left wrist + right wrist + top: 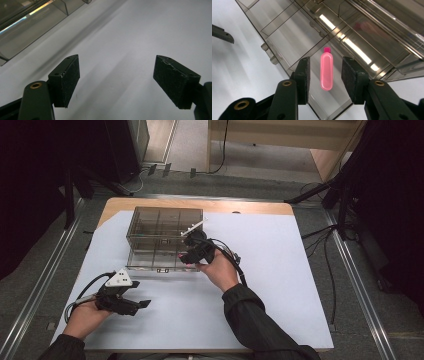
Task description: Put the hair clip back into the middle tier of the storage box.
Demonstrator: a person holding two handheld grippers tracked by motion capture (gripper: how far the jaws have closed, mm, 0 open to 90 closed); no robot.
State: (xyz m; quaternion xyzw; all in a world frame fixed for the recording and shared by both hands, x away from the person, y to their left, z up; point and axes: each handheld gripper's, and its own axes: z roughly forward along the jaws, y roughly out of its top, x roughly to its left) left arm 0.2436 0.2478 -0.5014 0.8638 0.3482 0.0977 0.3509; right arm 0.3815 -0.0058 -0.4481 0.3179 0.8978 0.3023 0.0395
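Observation:
A smoky clear plastic organizer box (150, 215) with divided compartments lies on the white sheet, lid raised at the back. My right gripper (187, 251) hovers over its front right compartment. In the right gripper view a pink capsule-shaped item (327, 68) with a small magenta cap lies in a compartment of the box (294, 42), between the pads of the right gripper (326, 61), which stand apart from it on both sides. A speck of pink (180, 255) shows by the jaws from above. My left gripper (139, 294) rests open near the front left, nothing between its pads (67, 77).
A white sheet (280, 285) covers most of the wooden table (250, 207). The box's corner (30, 27) lies up and left of the left gripper. Cables trail from both grippers. Dark stands and floor rails flank the table.

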